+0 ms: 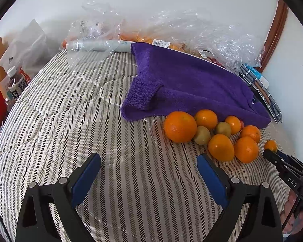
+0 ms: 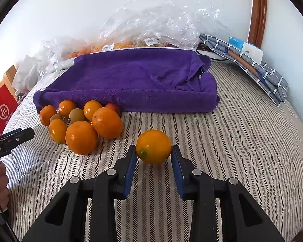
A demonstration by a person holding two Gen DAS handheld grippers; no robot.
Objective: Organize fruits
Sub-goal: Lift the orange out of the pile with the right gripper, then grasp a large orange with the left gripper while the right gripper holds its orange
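Observation:
In the right wrist view, my right gripper is shut on a small orange, which sits just above the striped bedcover. A pile of several oranges and a few greenish fruits lies to its left, against a folded purple towel. In the left wrist view, my left gripper stands open over bare striped cover, with the pile ahead to the right. The held orange shows at that view's right edge, by the right gripper's finger.
Crumpled clear plastic bags with more fruit lie along the back wall behind the towel. A wrapped roll lies at back left. A folded checked cloth lies at right. Off the left edge are a red box and bottles.

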